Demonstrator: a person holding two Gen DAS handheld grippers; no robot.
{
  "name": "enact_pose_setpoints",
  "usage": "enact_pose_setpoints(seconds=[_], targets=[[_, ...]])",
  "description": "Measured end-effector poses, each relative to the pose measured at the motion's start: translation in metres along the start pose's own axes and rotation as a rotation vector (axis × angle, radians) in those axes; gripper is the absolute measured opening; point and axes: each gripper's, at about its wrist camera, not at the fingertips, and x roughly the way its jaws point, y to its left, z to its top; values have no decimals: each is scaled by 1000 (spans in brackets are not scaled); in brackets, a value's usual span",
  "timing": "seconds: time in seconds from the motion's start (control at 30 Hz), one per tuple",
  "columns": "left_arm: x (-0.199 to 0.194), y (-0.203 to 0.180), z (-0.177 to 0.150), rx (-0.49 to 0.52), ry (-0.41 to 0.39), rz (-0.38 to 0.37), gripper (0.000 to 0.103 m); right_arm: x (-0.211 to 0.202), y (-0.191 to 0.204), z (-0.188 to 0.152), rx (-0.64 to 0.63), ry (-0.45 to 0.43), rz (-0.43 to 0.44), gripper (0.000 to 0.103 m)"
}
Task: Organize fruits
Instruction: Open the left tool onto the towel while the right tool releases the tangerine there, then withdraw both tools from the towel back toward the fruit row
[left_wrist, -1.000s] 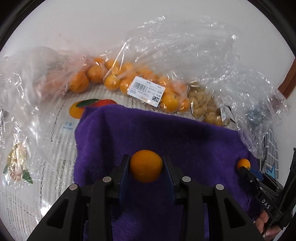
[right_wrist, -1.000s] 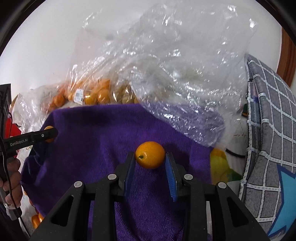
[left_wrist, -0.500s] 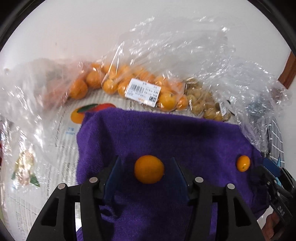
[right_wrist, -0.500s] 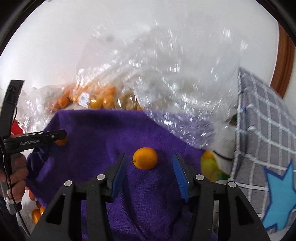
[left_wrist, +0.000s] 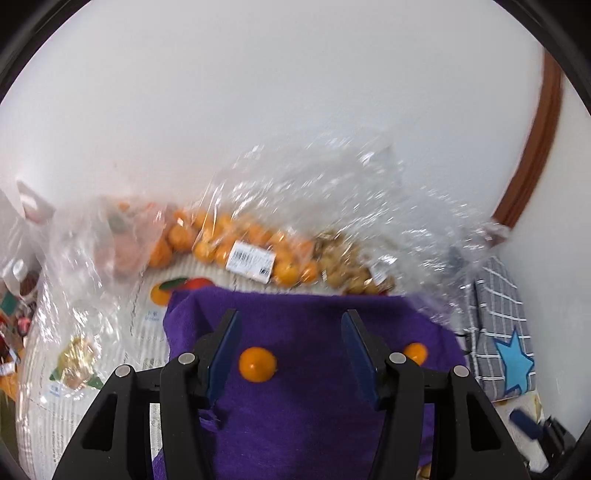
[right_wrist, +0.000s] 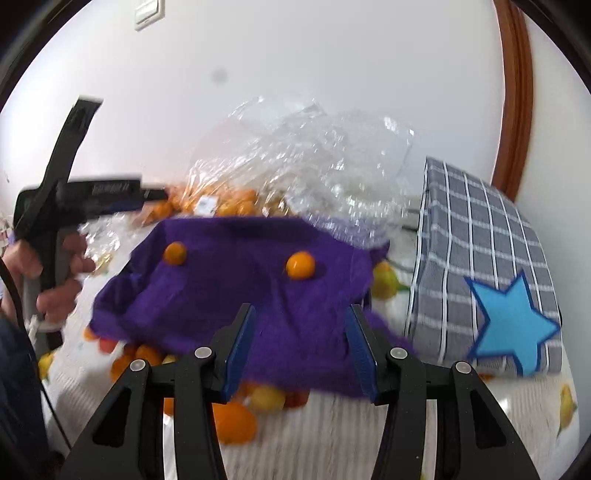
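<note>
At the centre of both frames, two small oranges (right_wrist: 175, 253) (right_wrist: 300, 265) sit placed on the purple cloth (right_wrist: 236, 295) — many more wait bagged (left_wrist: 258, 247) behind. Left gripper (left_wrist: 290, 350) gapes empty; right gripper (right_wrist: 301, 350), empty, is narrowing.

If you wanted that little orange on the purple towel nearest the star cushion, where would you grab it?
Probably across the middle of the small orange, coming down from above: it is round, sits free on the purple towel, and nothing crowds its sides.
</note>
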Motion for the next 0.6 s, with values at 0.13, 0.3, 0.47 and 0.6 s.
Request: enact_pose_setpoints(seconds=[0.13,0.3,0.47,0.6], targets=[[-25,-13,0,5,-24,-50,54,-23,1,-17,-20,8,10,43],[-47,-21,-25,-7,-38,-105,54,-37,3,-31,-29,5,18,44],[-60,-16,-71,4,4,-83,54,-38,11,-54,-43,19,69,43],[-72,-3,-112,29,23,-4,54,-32,15,-73,-23,28,83,43]])
